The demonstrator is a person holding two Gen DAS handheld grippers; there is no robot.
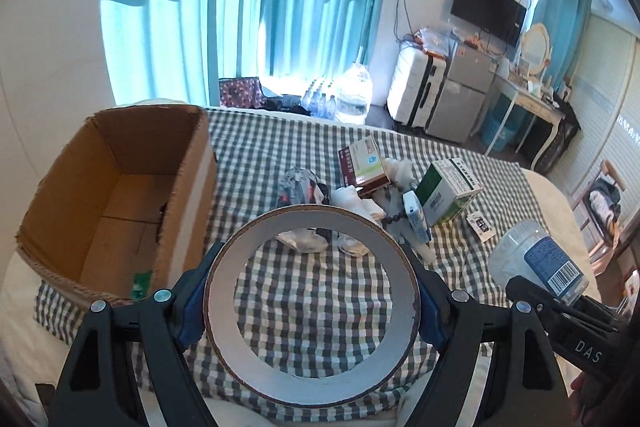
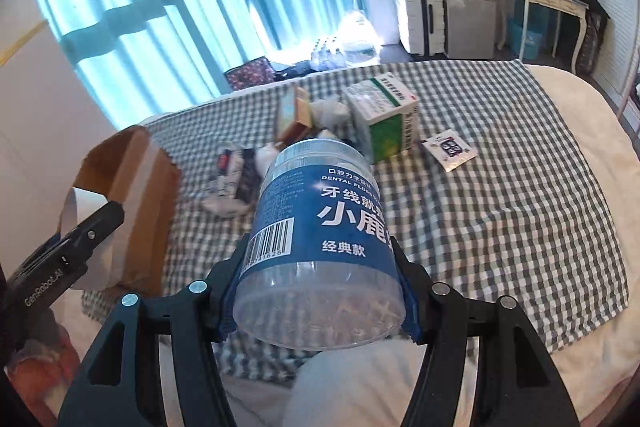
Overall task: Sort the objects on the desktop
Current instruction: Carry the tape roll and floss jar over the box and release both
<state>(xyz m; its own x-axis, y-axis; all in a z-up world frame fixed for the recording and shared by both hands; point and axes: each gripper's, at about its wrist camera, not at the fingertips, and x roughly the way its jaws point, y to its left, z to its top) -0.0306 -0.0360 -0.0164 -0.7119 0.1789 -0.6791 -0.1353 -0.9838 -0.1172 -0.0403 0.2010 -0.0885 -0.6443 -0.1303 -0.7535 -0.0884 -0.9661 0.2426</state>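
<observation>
My left gripper (image 1: 312, 307) is shut on a large roll of tape (image 1: 240, 267), a brown ring with a white face, held above the checked cloth (image 1: 320, 307). My right gripper (image 2: 320, 303) is shut on a clear dental floss jar (image 2: 320, 227) with a blue label, also lifted off the cloth; the jar (image 1: 536, 263) shows at the right of the left wrist view. An open cardboard box (image 1: 120, 195) stands to the left. Medicine boxes (image 1: 444, 195), a crumpled packet (image 1: 302, 187), white tissues and a small sachet (image 2: 450, 149) lie in a pile mid-cloth.
The cloth covers a bed with white bedding (image 2: 580, 107) at its edges. Beyond it are teal curtains (image 1: 240, 7), water bottles (image 1: 352, 95) on the floor, a white suitcase (image 1: 416, 87), a small fridge (image 1: 464, 91) and a desk (image 1: 532, 103).
</observation>
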